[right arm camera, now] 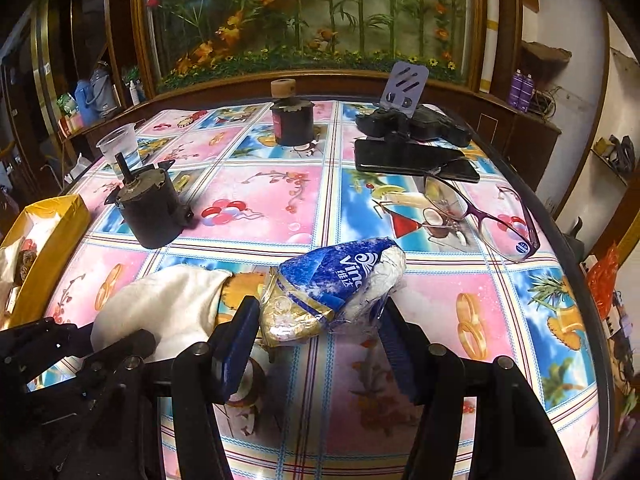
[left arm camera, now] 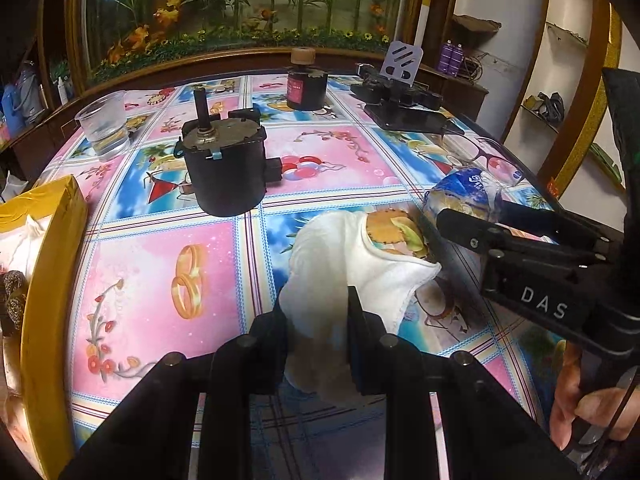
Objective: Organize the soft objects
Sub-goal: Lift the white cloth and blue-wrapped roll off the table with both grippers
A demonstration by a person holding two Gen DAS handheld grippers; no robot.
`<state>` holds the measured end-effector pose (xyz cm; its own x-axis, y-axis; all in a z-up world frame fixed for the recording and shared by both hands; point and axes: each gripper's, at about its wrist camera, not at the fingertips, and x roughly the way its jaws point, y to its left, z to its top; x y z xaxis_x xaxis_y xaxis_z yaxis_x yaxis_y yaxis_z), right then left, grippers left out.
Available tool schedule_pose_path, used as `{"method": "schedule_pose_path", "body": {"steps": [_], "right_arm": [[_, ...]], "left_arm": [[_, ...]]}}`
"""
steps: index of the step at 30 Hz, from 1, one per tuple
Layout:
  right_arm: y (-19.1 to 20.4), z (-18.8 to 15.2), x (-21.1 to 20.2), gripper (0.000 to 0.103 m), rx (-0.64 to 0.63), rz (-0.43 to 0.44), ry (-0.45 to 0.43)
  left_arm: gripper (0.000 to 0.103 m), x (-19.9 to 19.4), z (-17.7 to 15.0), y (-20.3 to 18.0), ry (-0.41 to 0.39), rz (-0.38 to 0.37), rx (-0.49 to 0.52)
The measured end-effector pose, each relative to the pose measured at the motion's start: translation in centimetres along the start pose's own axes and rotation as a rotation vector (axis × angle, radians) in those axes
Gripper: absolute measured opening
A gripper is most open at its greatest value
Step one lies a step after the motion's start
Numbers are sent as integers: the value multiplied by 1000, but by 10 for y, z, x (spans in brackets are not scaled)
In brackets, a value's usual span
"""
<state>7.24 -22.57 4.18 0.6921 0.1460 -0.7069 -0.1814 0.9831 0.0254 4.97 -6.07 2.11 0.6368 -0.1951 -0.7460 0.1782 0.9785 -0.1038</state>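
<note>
Low centre of the left view, a white cloth (left arm camera: 340, 264) is pinched by the left gripper (left arm camera: 318, 320). In the right view's lower middle, the right gripper (right arm camera: 320, 334) jaws are set half-spread around a tissue pack (right arm camera: 332, 288) lying on the bench (right arm camera: 440, 300), contact unclear. Gathering step judged; next, a firm squeeze, then carriage toward the yellow box (left arm camera: 48, 248) at far left.

This looks like a lived-in home, a sitting or dining room. Ahead of the fingers, a counter (right arm camera: 280, 200) wears a glossy oilcloth printed with cocktails, balloons and gold rings. Beyond its far edge a wood-framed panel of artificial flowers and bamboo (right arm camera: 312, 16) fills the wall. Household odds and ends sit about: reading glasses (right arm camera: 480, 216) ahead and right of the fingers, a clear plastic cup (right arm camera: 120, 146) far to the left, a dark phone (right arm camera: 412, 158) lying flat, two small electric motors (right arm camera: 150, 208). Wall shelves (right arm camera: 612, 160) on the right hold clutter, and purple spray cans (right arm camera: 521, 89) stand on a wooden ledge.
</note>
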Motion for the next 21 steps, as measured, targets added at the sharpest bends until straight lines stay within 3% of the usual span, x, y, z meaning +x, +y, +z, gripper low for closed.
{"method": "schedule_pose_path", "body": {"steps": [21], "right_arm": [[2,-2,9,64,-15,-21,27]], "left_arm": [[22,2,0,0,9,-8,14]]}}
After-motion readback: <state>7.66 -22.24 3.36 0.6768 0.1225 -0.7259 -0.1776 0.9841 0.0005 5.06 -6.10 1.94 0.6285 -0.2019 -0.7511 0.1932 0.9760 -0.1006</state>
